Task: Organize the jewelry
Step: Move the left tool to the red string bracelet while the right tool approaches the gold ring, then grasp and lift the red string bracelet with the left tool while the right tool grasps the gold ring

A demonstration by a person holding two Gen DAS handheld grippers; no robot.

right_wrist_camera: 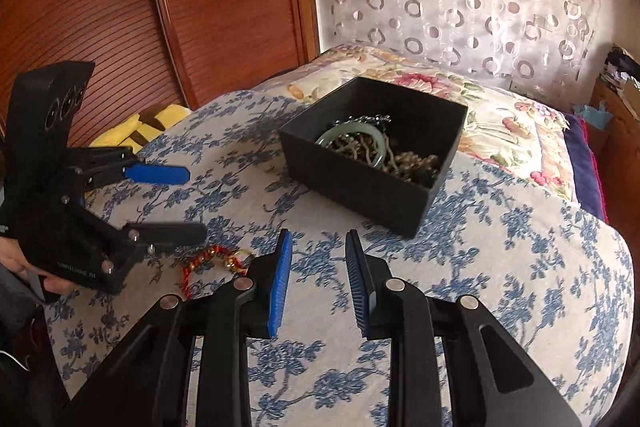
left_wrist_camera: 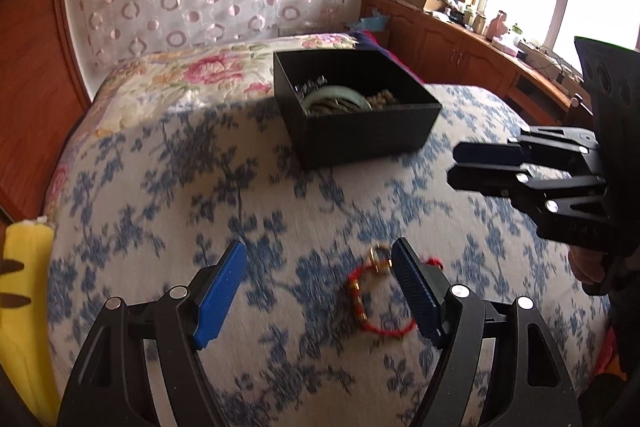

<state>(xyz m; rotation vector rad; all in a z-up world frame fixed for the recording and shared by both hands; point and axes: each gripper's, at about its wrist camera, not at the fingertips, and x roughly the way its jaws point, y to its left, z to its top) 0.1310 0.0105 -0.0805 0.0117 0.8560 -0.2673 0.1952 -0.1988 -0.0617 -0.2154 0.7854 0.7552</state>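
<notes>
Left wrist view: the left gripper [left_wrist_camera: 316,291] hangs over the bed, its blue pads spread wide, nothing pressed between them.
Red bracelet [left_wrist_camera: 376,301]: lies flat on the blue-flowered bedspread [left_wrist_camera: 160,187] between those pads, close against the right-hand one; whether it touches the pad I cannot tell.
Bracelet's long axis: an oval loop running away from the camera toward the box, with the gold charm [left_wrist_camera: 380,259] at the far end and gold beads down its left side.
Black box [left_wrist_camera: 360,135]: open-topped, farther up the bed, well apart from the bracelet; a pale green bangle [left_wrist_camera: 340,98] and beaded strands lie inside.
Right gripper [right_wrist_camera: 319,277]: pads part-way apart, a clear gap between them, only bedspread under them; it points at the box's near corner.
Bracelet from the right wrist view [right_wrist_camera: 208,261]: left of the right gripper, just below the left gripper's lower finger.
Yellow cloth [left_wrist_camera: 28,291]: at the bed's left edge.
</notes>
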